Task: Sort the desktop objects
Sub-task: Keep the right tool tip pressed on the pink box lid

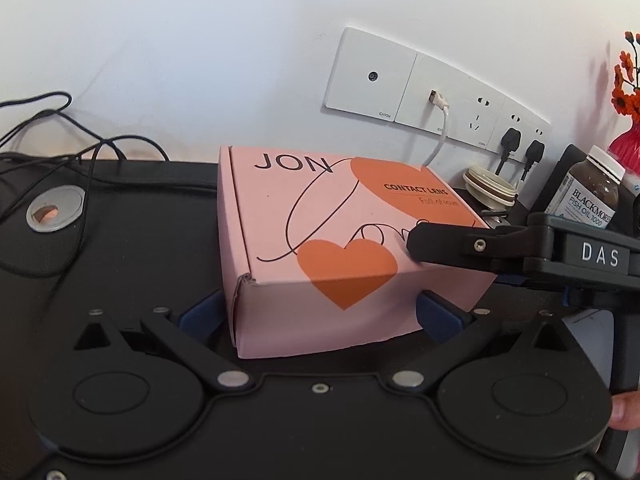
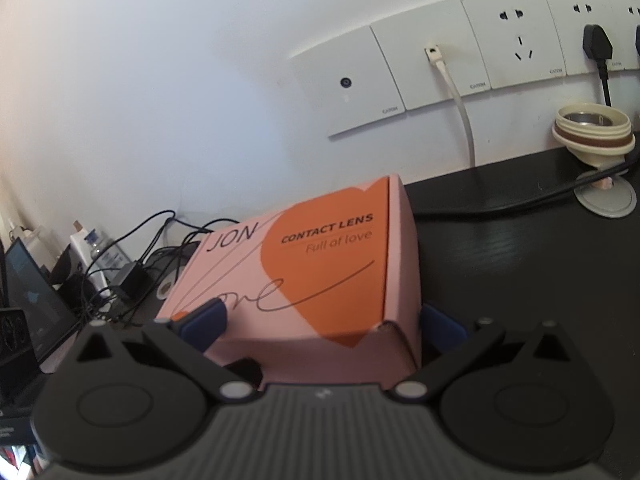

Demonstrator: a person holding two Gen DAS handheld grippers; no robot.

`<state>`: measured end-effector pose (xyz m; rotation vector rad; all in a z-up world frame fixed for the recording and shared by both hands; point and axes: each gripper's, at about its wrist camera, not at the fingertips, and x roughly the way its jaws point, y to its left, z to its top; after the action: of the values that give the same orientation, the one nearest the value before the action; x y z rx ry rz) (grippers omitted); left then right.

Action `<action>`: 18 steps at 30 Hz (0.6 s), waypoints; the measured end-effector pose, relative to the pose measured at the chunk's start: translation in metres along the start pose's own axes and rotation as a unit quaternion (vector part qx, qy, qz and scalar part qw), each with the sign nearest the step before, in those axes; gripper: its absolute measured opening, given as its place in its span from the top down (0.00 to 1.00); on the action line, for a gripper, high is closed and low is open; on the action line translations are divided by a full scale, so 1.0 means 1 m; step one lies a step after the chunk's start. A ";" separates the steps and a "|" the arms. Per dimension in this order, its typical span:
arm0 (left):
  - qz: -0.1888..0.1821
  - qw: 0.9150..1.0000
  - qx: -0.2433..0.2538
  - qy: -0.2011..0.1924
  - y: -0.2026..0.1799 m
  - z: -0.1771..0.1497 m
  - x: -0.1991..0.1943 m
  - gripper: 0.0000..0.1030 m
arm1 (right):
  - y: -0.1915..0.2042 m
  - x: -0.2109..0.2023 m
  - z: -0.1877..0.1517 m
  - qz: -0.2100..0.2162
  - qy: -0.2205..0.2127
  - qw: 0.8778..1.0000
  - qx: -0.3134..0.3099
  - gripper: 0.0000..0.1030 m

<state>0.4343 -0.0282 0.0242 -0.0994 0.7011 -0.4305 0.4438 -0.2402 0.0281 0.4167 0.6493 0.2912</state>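
Observation:
A pink cardboard box [image 1: 320, 216] printed with orange hearts and "CONTACT LENS" sits on the black desk [image 1: 132, 256], lid closed. It fills the space between the two blue pads [image 1: 200, 316] of my left gripper [image 1: 320, 316], which press on its left and right sides. My right gripper [image 2: 322, 326] comes in from the right and straddles the near corner of the box [image 2: 320, 264]. Its left pad [image 2: 204, 320] lies over the lid and its right pad [image 2: 440, 332] stands beside the box. In the left wrist view that black finger [image 1: 440, 246] crosses the lid.
A brown fish oil bottle [image 1: 592, 192] and a cream threaded cap [image 2: 592, 132] stand at the right by the wall sockets [image 1: 420, 96]. Black cables [image 1: 60, 128] and a round grommet [image 1: 56, 208] lie at the left. A red vase [image 1: 628, 140] stands at the far right.

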 end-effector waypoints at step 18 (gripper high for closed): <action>0.015 1.000 0.006 -0.003 0.004 0.009 0.013 0.00 | 0.000 0.019 0.011 0.001 -0.024 1.000 -0.007 0.01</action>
<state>0.4506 -0.0309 0.0224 -0.0792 0.6938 -0.4051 0.4651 -0.2362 0.0257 0.4089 0.5994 0.2862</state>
